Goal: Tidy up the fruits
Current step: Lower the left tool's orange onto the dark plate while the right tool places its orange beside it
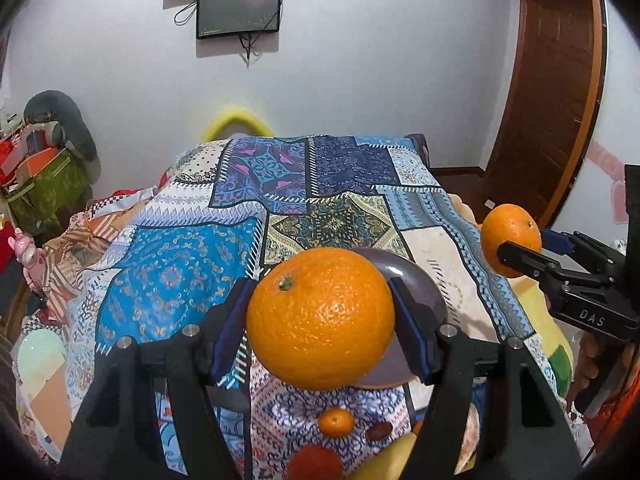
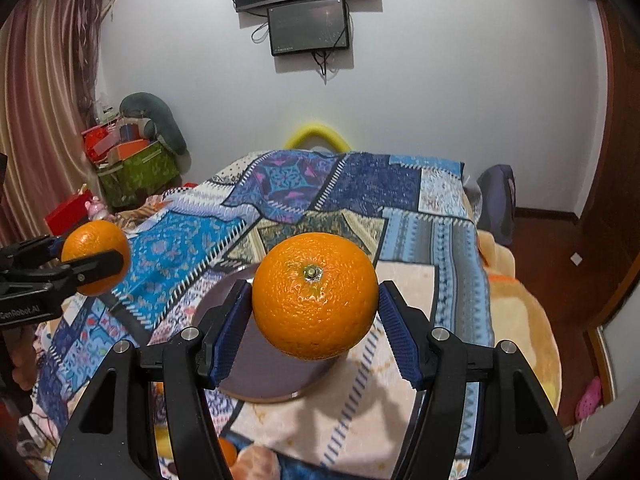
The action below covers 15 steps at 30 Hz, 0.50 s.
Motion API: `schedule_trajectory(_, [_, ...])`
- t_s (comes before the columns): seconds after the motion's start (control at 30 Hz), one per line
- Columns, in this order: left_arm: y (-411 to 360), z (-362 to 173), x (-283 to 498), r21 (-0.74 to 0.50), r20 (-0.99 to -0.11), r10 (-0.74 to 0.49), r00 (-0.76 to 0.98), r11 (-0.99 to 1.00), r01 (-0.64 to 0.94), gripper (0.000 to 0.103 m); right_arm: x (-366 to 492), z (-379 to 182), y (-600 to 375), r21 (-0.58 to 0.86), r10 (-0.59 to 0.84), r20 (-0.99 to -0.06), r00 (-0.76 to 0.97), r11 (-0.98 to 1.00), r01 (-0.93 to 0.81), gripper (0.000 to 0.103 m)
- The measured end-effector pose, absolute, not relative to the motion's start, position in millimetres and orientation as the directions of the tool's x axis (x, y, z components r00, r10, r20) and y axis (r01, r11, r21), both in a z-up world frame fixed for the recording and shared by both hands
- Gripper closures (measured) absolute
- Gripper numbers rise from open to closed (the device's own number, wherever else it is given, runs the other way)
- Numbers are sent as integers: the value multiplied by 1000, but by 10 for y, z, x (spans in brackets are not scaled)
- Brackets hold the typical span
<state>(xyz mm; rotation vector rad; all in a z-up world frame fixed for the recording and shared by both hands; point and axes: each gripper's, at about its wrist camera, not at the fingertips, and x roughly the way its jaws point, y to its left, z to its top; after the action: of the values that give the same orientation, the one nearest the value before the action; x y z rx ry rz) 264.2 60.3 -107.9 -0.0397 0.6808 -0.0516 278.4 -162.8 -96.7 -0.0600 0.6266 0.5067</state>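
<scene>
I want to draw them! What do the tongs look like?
Both tongs are black plastic with two fingers, ridged blue pads and silver bolts. The left tongs carry white "GenRobot.AI" lettering; the right tongs read "DAS".

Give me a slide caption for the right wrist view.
Right hand-held gripper holds an orange above a plate.

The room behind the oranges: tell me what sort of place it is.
Probably a bedroom at home: a patchwork quilt covers what looks like a bed, two screens hang on the wall, and curtains hang at the left.
</scene>
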Motion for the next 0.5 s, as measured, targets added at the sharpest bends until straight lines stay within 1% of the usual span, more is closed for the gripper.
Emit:
schedule_trajectory(0.23, [662,-1226,2929,-69,-648,-55,760,998,13,36,2963,-1005,-1469,75,433,-572,697,873,-481,42])
schedule_trajectory(0.5, [709,-1517,3264,-67,-694,-47,718,998,1,36,3237,-1263,-1282,56,417,-621,664,868,-493,42])
